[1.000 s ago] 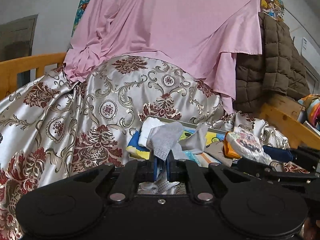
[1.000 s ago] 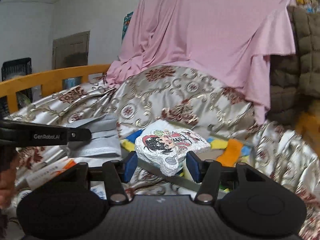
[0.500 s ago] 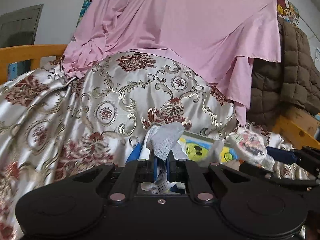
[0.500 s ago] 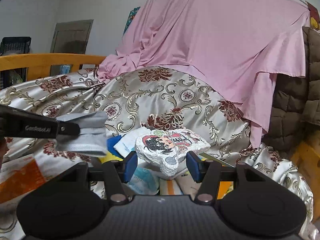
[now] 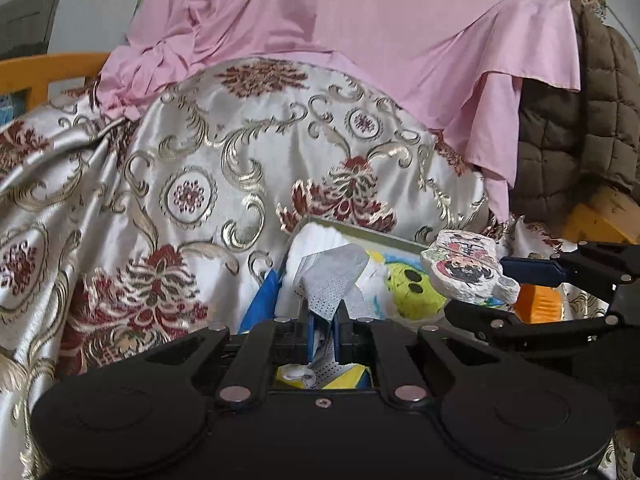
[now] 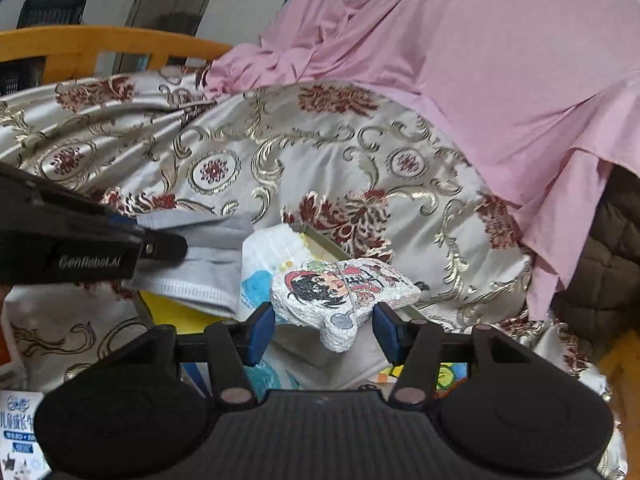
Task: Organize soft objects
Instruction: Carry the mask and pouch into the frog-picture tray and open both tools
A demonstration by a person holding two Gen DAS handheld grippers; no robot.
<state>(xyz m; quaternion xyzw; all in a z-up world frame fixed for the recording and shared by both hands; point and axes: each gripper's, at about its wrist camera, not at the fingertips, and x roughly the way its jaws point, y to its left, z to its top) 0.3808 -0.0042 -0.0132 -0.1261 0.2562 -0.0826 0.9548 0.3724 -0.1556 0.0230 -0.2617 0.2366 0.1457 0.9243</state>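
Observation:
My left gripper (image 5: 323, 330) is shut on a grey face mask (image 5: 332, 280), held above a shallow box (image 5: 360, 234) with colourful contents. In the right wrist view the mask (image 6: 200, 264) hangs from the left gripper (image 6: 160, 246) at the left. My right gripper (image 6: 322, 330) is shut on a small white cushion printed with a cartoon figure (image 6: 340, 288); it holds it over the same box (image 6: 320, 240). In the left wrist view the cushion (image 5: 468, 272) sits at the right between the right gripper's blue pads (image 5: 528, 270).
A gold and red brocade cloth (image 5: 180, 184) covers the bed, with a pink sheet (image 5: 360, 20) draped behind. A brown quilted jacket (image 5: 580, 128) hangs right. An orange wooden rail (image 6: 100, 46) runs at left. A printed packet (image 6: 20, 432) lies at lower left.
Both grippers have moved forward and tipped down over the box, still holding the mask and the cushion. The box and white soft items now sit closer beneath them.

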